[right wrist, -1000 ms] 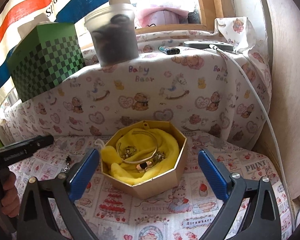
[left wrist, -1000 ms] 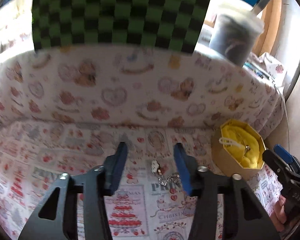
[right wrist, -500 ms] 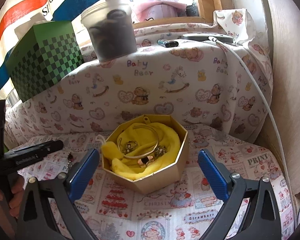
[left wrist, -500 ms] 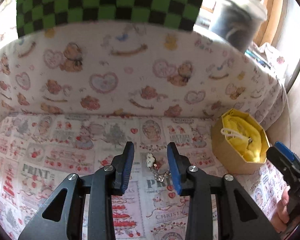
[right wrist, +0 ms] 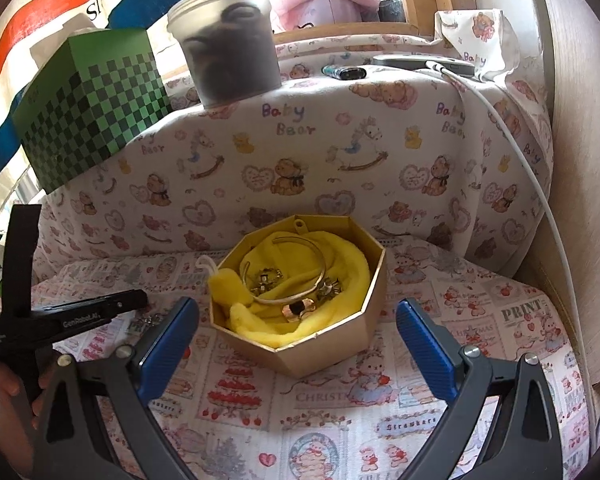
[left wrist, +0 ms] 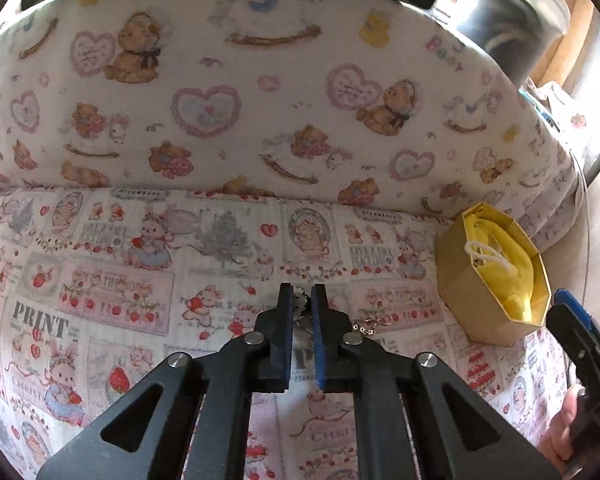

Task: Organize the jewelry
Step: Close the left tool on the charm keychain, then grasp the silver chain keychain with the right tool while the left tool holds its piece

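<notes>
Left wrist view shows the left gripper (left wrist: 301,300) pointing steeply down at the printed cloth (left wrist: 100,280), its blue pads drawn in to a narrow slit with a small silver charm (left wrist: 299,301) pinched at the tips. The charm's thin chain (left wrist: 305,326) trails back between the fingers, and a short gold-toned length (left wrist: 366,326) lies on the cloth just right of them; whether the two are joined I cannot tell.

The gold octagonal box (right wrist: 332,344) sits to the right, near the padded back wall, lined with a yellow pouch (right wrist: 340,264) that already holds a bangle (right wrist: 288,264) and several small pieces. The right gripper (right wrist: 296,344) hangs over the near edge of that box with its jaws spread wide and nothing between them.

The main risk, as I judge it, is the hold itself: only the charm end sits between the pad tips, so a lift may let it slide out, or the dangling chain may catch on the cloth's weave and drag. If the gold piece is tangled with the chain, it could ride along and drop short of the box. Swinging right toward the box also brings the two grippers close together, and a loose chain end could hook the box rim or snag the white drawstring (left wrist: 485,256) of the pouch.
</notes>
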`<state>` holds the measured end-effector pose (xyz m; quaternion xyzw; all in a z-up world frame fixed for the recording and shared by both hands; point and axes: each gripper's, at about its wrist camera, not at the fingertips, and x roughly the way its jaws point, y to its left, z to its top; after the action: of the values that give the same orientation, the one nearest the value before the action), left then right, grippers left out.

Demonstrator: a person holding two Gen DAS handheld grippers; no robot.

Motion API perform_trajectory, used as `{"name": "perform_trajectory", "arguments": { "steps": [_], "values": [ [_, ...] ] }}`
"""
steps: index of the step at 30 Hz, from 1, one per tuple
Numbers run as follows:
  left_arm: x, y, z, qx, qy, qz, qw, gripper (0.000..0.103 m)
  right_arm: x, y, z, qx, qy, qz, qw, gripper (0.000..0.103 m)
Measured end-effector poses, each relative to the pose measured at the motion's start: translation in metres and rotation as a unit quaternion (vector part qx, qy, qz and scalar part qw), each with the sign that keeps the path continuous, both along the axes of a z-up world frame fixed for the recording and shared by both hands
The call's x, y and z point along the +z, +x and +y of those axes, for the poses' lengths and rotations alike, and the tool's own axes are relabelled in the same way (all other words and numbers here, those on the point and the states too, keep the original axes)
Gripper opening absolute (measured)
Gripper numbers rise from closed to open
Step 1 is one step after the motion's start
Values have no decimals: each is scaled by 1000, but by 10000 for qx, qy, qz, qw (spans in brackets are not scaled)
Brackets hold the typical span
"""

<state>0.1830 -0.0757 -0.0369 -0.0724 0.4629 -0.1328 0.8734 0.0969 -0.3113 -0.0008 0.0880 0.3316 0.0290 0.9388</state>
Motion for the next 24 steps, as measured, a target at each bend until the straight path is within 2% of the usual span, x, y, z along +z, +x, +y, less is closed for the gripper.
{"name": "perform_trajectory", "arguments": {
  "steps": [5, 7, 9, 12, 14, 16, 19, 22, 24],
  "values": [
    [19, -24, 21, 167, -120, -243, 9995, 7, 1, 0, -1, 41, 11, 15, 10000, 99],
    [30, -38, 27, 261, 13, -421, 9988, 7, 4, -2, 1, 144, 61, 46, 9999, 99],
    [43, -54, 32, 420, 339, -630, 9966, 7, 11, -9, 17, 421, -151, 95, 9990, 99],
    [59, -68, 42, 553, 272, -837, 9946, 7, 18, -20, 49, 859, -634, 41, 9943, 99],
    [64, -76, 47, 617, 303, -969, 9929, 7, 17, -18, 64, 846, -774, 227, 9931, 99],
    [66, -77, 50, 651, 385, -1050, 9916, 7, 14, -9, 79, 1123, -542, 521, 9908, 99],
    [67, -72, 60, 721, 193, -983, 9924, 7, 13, 10, 99, 1227, -576, 917, 9865, 98],
    [64, -68, 69, 832, 266, -972, 9914, 7, 6, 35, 117, 1230, -520, 1407, 9810, 88],
    [58, -62, 70, 1044, 451, -881, 9896, 7, -1, 51, 131, 1243, -584, 1623, 9771, 85]
  ]
}}
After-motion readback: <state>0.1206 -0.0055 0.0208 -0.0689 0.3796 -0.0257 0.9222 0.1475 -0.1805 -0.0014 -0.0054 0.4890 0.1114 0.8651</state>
